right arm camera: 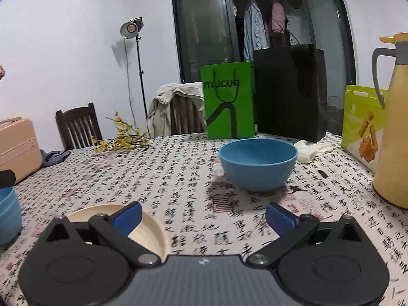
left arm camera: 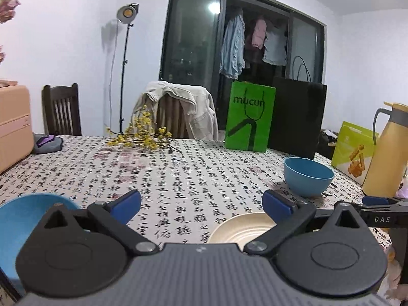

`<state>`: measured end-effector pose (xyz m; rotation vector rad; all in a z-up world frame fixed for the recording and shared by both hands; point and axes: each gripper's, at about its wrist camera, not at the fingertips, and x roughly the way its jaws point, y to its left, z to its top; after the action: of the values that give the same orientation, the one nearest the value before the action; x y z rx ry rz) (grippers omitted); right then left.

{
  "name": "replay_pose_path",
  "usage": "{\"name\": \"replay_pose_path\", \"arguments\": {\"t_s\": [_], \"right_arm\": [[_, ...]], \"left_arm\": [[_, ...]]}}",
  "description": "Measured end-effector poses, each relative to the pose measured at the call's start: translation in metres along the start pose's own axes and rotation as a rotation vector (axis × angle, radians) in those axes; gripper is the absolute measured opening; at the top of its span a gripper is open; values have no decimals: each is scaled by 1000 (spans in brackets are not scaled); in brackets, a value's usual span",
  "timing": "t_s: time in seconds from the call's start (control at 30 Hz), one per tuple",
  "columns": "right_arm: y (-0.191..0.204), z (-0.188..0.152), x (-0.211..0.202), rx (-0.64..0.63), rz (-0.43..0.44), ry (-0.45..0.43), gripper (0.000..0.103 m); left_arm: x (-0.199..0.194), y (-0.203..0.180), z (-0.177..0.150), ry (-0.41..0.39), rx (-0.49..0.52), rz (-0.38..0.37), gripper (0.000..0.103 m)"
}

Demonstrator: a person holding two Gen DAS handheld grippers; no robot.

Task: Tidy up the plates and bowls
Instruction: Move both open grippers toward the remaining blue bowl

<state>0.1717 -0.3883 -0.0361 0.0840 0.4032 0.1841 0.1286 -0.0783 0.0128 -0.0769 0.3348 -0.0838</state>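
Both grippers hover over the bench, whose cloth is printed with black calligraphy. The left gripper is spread wide and holds nothing; so is the right gripper. A round, matte blue bowl stands upright. A ridged cream plate lies flat near the bowl's left; a second blue bowl sits well left of the plate.

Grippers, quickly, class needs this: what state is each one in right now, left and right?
Left gripper: open, holding nothing, above the cream plate.
Right gripper: open, holding nothing, facing the blue bowl.
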Motion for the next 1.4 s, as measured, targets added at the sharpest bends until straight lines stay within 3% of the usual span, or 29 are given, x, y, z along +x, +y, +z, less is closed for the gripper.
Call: {"name": "replay_pose_path", "arguments": {"t_s": [0.53, 0.8, 1.2, 1.4], "right_arm": [[-43, 45, 26, 10, -66, -21, 103], [-61, 73, 39, 61, -79, -16, 103], [-75, 115, 78, 64, -67, -41, 103], [-83, 129, 112, 38, -9, -27, 103]], "left_arm": [[57, -49, 43, 86, 46, -84, 103], [91, -66, 62, 183, -12, -133, 103], [143, -85, 85, 216, -30, -87, 103], [164, -89, 86, 224, -23, -68, 103]]}}
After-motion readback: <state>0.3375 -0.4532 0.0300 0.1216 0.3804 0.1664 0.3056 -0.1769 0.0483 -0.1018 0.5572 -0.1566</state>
